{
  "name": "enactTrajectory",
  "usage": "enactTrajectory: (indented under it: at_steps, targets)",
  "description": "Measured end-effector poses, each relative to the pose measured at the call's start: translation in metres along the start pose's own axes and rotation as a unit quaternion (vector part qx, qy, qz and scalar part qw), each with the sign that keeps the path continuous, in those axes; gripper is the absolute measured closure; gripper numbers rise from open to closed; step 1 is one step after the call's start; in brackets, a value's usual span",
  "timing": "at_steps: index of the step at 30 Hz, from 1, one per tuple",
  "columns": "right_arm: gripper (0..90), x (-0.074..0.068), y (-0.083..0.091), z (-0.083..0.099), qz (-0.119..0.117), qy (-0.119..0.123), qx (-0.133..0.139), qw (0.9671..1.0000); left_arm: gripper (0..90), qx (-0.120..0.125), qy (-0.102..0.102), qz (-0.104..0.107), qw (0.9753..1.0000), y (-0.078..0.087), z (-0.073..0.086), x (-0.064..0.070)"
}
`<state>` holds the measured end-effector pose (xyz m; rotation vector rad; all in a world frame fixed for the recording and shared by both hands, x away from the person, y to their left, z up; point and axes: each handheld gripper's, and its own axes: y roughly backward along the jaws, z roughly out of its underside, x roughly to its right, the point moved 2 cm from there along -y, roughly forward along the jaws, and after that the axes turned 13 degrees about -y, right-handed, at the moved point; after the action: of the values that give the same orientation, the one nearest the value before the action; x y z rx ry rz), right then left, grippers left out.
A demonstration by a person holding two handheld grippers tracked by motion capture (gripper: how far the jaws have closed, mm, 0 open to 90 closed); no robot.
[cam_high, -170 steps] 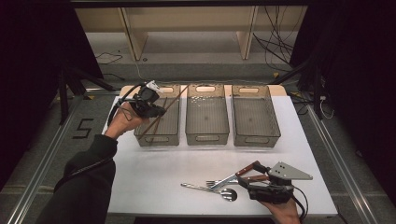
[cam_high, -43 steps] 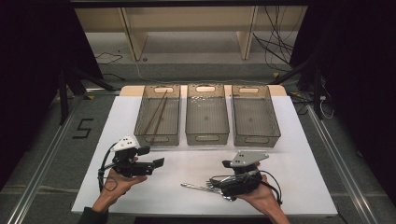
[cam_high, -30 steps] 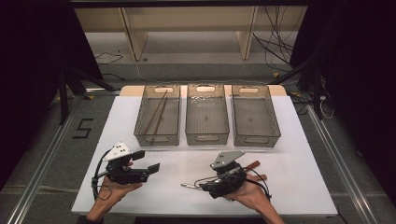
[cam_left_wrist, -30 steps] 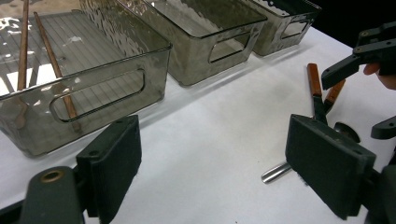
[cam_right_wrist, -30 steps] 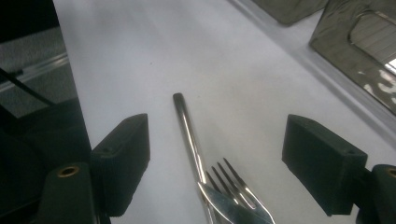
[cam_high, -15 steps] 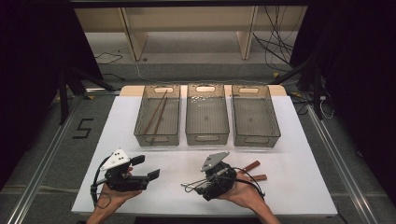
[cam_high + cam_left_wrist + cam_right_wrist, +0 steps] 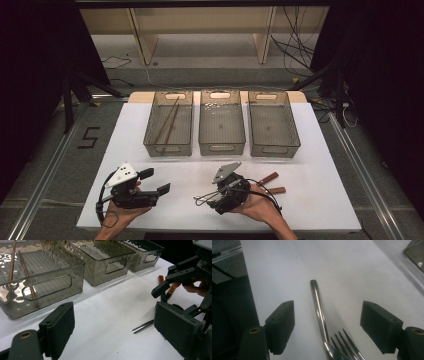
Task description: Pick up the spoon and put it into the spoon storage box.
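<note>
Chopsticks (image 7: 167,124) in leftmost bin (image 7: 169,148).

The right gripper (image 7: 327,325), jaws wide apart, straddles a steel handle (image 7: 318,305) and fork tines (image 7: 348,345) on the white table (image 7: 352,270).

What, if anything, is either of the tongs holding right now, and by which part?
Nothing is held. The right tongs stand open astride a metal handle lying on the table beside a fork; the left tongs are open too.
</note>
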<state>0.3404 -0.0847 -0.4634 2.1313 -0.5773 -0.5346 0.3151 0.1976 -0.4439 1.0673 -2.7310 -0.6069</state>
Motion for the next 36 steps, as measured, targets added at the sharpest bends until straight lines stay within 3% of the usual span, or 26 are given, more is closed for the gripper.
enactTrajectory:
  at_steps: [5,8,12,15,25,36]
  targets:
    - [35.2,-0.001,-0.006,-0.003,-0.007,0.007,-0.015,0.9998,16.4,0.000,-0.004,-0.002,1.0000,0.001,0.001,0.001]
    - [38.7,-0.002,-0.008,-0.007,-0.012,0.011,-0.023,0.9996,16.1,0.006,0.004,-0.002,1.0000,0.003,0.001,0.001]
    - [44.2,-0.003,-0.012,-0.008,-0.009,0.011,-0.046,0.9988,16.2,0.004,-0.013,-0.005,0.9999,0.003,0.001,0.004]
    - [47.5,-0.005,-0.013,-0.008,-0.009,0.015,-0.063,0.9978,16.1,0.006,-0.012,-0.004,0.9999,0.004,0.002,0.004]
    - [57.6,-0.002,-0.024,-0.008,0.009,0.032,-0.103,0.9942,16.1,0.002,-0.011,0.005,0.9999,0.001,0.004,0.003]
    - [63.5,-0.005,-0.031,-0.009,0.018,0.051,-0.123,0.9910,16.1,0.002,-0.012,0.003,0.9999,0.002,0.004,0.004]
